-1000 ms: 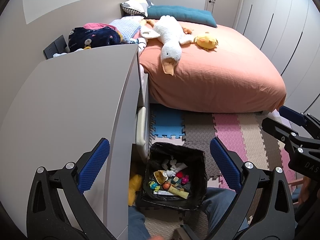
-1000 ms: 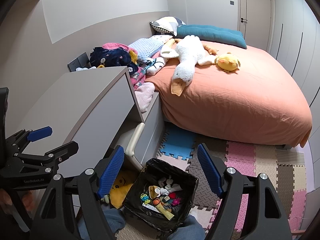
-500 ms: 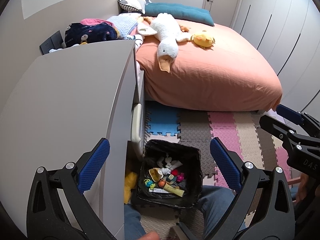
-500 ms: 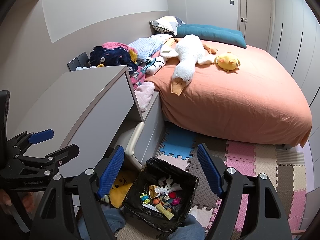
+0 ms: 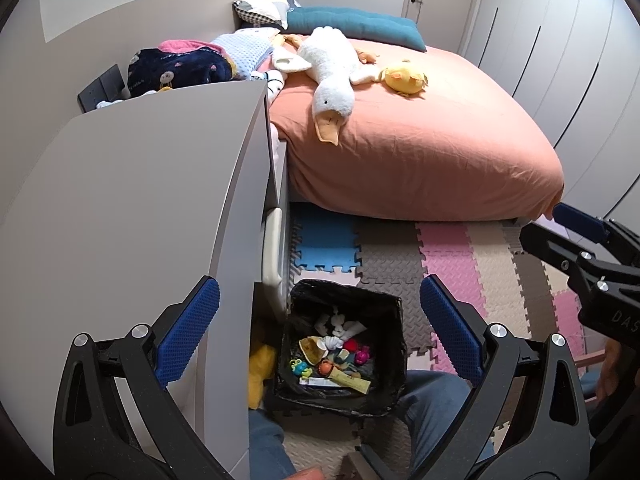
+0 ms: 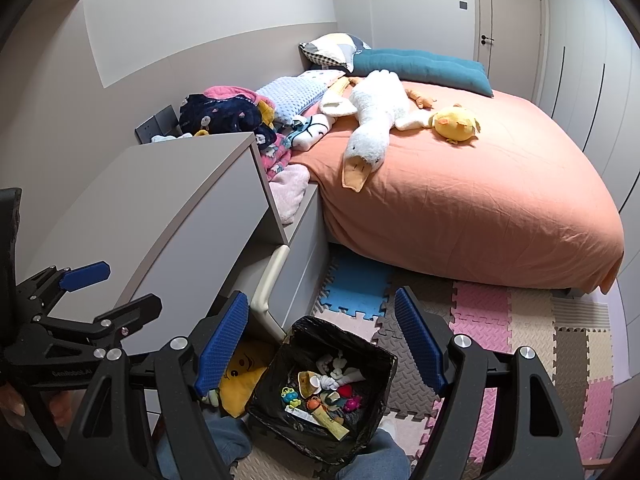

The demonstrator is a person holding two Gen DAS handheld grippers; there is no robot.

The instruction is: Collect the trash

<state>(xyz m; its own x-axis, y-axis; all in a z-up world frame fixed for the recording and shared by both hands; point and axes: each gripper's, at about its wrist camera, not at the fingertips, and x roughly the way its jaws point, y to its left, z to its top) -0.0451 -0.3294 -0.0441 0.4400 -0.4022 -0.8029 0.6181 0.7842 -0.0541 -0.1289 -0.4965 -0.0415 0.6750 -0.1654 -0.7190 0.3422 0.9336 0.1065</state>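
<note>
A black-lined trash bin [image 5: 294, 380] stands on the floor between the person's knees, holding several bits of trash: tissue, wrappers, small coloured pieces. It also shows in the right wrist view [image 6: 266, 396]. My left gripper [image 5: 318, 322] is open and empty, held high above the bin and the grey desk edge. My right gripper [image 6: 320, 340] is open and empty, also above the bin. Each gripper shows in the other's view, the right one [image 5: 580, 240] and the left one [image 6: 84, 288].
A grey desk [image 5: 140, 208] stands at the left with drawers [image 6: 304, 248] beside it. A bed with an orange cover [image 5: 420, 140] carries a white goose plush [image 5: 332, 68] and a yellow plush [image 5: 404, 78]. Foam puzzle mats [image 5: 448, 256] cover the floor. A yellow toy [image 6: 240, 376] lies under the desk.
The left gripper has drifted slightly, so the bed and desk sit a little differently in its view. The right gripper has barely moved. Both stay open.
</note>
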